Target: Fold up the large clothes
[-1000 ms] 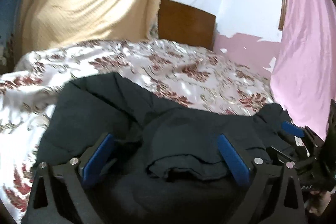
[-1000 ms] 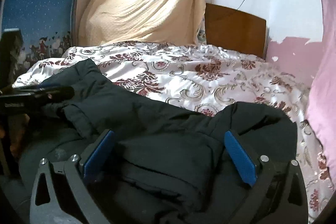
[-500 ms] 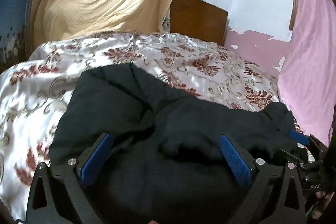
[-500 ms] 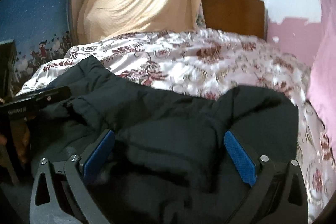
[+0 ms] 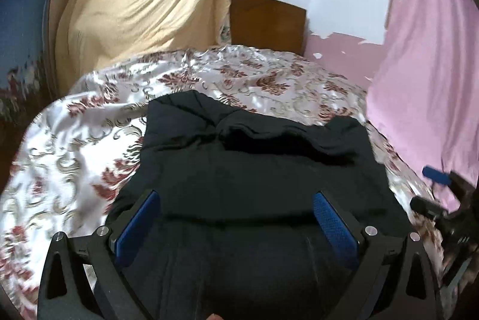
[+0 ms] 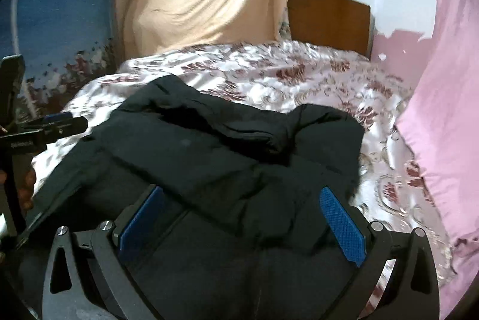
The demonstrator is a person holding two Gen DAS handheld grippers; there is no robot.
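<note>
A large black padded jacket [image 5: 254,170] lies bunched on the floral bedspread [image 5: 89,125] at the bed's near edge; it also shows in the right wrist view [image 6: 224,164]. My left gripper [image 5: 236,218] is open, its blue pads wide apart above the jacket's near part, holding nothing. My right gripper [image 6: 239,215] is open too, above the jacket's near right part. The right gripper shows at the right edge of the left wrist view [image 5: 440,200], off the jacket. The left gripper shows at the left edge of the right wrist view [image 6: 51,125].
A wooden headboard [image 5: 266,20] stands at the far end of the bed. A yellow cloth [image 5: 143,5] hangs at the back left. A pink curtain [image 5: 434,50] hangs along the right side. A blue patterned wall [image 6: 54,14] is at the left.
Both grippers have pulled back and risen from the jacket. The jacket now lies lower and farther out in both views, with more bedspread showing around it.
</note>
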